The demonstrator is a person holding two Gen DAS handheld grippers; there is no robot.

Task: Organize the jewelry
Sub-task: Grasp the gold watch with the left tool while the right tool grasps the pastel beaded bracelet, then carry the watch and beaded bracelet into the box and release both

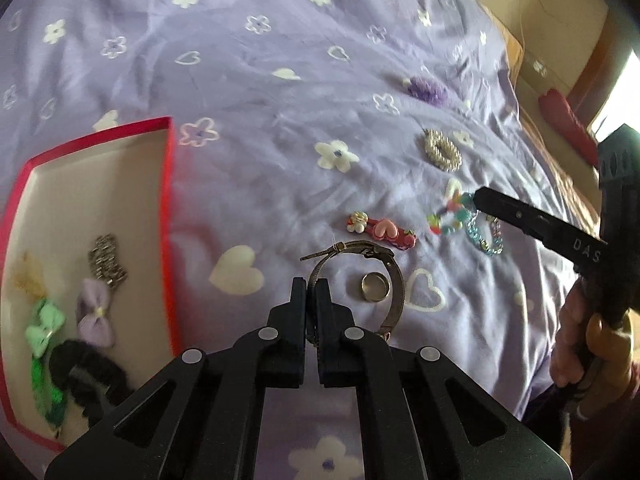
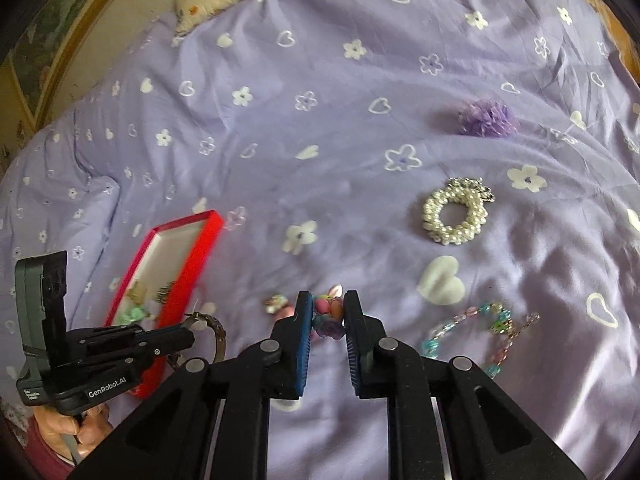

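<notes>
Purple floral bedsheet (image 2: 320, 128) carrying a pearl scrunchie (image 2: 455, 218), purple pompom (image 2: 486, 118), pink hair clip (image 1: 380, 230), ring (image 1: 375, 286) and pastel chain bracelet (image 2: 472, 334). Left gripper (image 1: 311, 294), jaws nearly closed, pinches the metal watch band (image 1: 394, 276) beside the red-rimmed box (image 1: 170, 216). Right gripper (image 2: 328, 312), jaws partly open, brackets the colourful bead bracelet (image 2: 329, 316). Open sheet lies beyond.

The left gripper (image 1: 311, 292) sits low beside the red box (image 1: 170, 216), its fingers pinched together on the metal bracelet (image 1: 394, 276). The right gripper (image 2: 328, 308) reaches farther from the box, jaws parted around a colourful bead bracelet (image 2: 328, 316).
</notes>
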